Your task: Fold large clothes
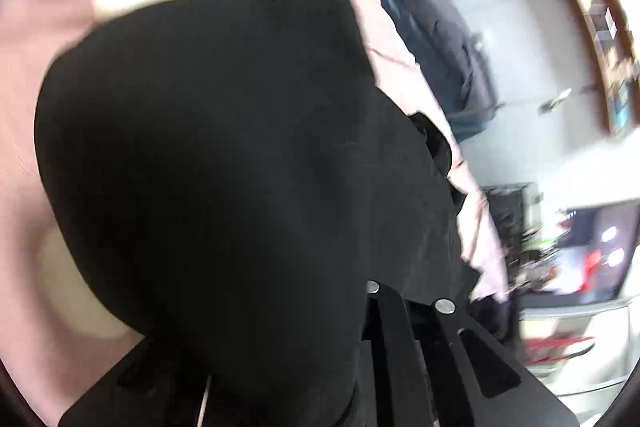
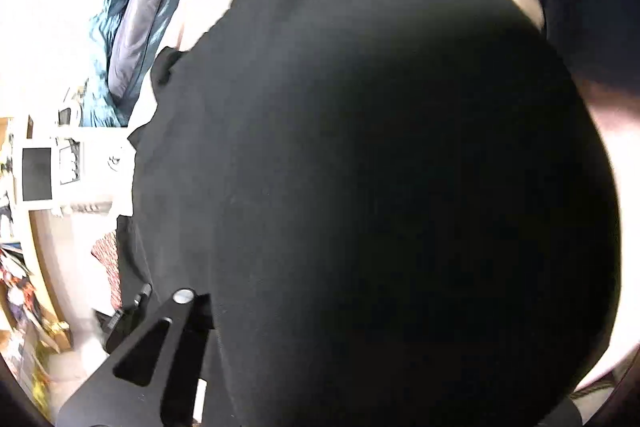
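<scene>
Garment (image 1: 208, 155), black, large, draped over both grippers, on pink bedding (image 1: 40, 67) | left gripper (image 1: 404, 311) clamped on cloth; right gripper (image 2: 200, 311) closed, grip hidden | soft, limp, light; best held by hem corners | far: grey-blue quilt (image 1: 420, 7)

No text, label, brand, number or sign can be read in either wrist view; the shelves and the screen toward three o'clock of the left view are too blurred to make out.
</scene>
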Demonstrator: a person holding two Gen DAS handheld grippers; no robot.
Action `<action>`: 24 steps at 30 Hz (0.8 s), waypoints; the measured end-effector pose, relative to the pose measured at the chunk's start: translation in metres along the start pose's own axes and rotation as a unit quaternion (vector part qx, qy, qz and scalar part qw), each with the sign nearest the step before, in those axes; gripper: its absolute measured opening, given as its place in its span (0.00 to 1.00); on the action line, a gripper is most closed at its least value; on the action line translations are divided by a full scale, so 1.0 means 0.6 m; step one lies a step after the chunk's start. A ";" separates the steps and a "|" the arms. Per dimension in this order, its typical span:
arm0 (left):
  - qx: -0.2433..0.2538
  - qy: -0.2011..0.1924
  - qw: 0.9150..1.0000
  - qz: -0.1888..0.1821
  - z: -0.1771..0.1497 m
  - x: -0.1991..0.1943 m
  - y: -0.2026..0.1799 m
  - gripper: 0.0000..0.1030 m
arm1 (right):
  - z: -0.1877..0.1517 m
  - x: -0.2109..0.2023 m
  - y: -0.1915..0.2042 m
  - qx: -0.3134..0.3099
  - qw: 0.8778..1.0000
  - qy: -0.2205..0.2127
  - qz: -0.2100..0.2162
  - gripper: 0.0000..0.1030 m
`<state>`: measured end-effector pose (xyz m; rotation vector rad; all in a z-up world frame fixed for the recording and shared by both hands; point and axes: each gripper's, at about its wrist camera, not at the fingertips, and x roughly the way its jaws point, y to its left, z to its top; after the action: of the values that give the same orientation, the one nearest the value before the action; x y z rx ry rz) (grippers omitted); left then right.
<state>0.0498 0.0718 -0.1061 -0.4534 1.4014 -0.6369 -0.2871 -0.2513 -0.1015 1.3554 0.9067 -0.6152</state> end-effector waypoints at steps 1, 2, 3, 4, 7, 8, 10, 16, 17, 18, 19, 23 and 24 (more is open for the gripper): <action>0.010 0.003 1.000 0.004 0.003 -0.011 -0.025 0.08 | 0.001 -0.010 0.013 -0.007 1.000 0.000 0.003 0.16; 0.022 0.003 1.000 0.008 0.006 -0.021 -0.050 0.08 | 0.004 -0.019 0.024 -0.011 1.000 0.002 0.012 0.15; 0.044 0.001 0.999 0.015 0.008 -0.033 -0.083 0.08 | 0.007 -0.028 0.035 -0.014 1.000 0.007 0.022 0.15; 0.064 -0.003 0.998 0.023 0.009 -0.043 -0.116 0.08 | 0.011 -0.036 0.045 -0.017 0.999 0.011 0.028 0.15; 0.090 -0.010 0.995 0.034 0.006 -0.057 -0.181 0.08 | 0.018 -0.053 0.057 -0.010 0.999 0.025 0.039 0.15; 0.096 -0.012 0.995 0.039 0.005 -0.061 -0.201 0.07 | 0.019 -0.060 0.059 -0.005 0.999 0.032 0.039 0.14; 0.120 -0.019 0.992 0.045 -0.002 -0.072 -0.247 0.07 | 0.021 -0.079 0.078 -0.028 0.999 0.031 0.031 0.14; 0.135 -0.042 0.990 0.020 0.017 -0.121 -0.308 0.07 | 0.042 -0.146 0.157 -0.103 0.992 0.007 0.067 0.14; 0.147 -0.049 0.988 0.016 0.024 -0.130 -0.326 0.07 | 0.047 -0.155 0.170 -0.116 0.991 0.003 0.068 0.14; 0.160 -0.052 0.986 0.014 0.027 -0.140 -0.341 0.07 | 0.054 -0.171 0.188 -0.131 0.989 -0.007 0.069 0.14; 0.178 -0.053 0.983 0.011 0.031 -0.146 -0.361 0.07 | 0.059 -0.186 0.197 -0.137 0.988 -0.015 0.072 0.14; 0.245 -0.058 0.968 -0.018 0.043 -0.168 -0.470 0.07 | 0.098 -0.284 0.249 -0.190 0.976 -0.079 0.073 0.13; 0.265 -0.064 0.961 -0.036 0.042 -0.177 -0.506 0.07 | 0.102 -0.306 0.259 -0.203 0.972 -0.095 0.071 0.13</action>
<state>0.0263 -0.0899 0.1720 -0.1136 1.0406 -0.9892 -0.2465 -0.3121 0.1358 0.9661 0.7251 -0.4119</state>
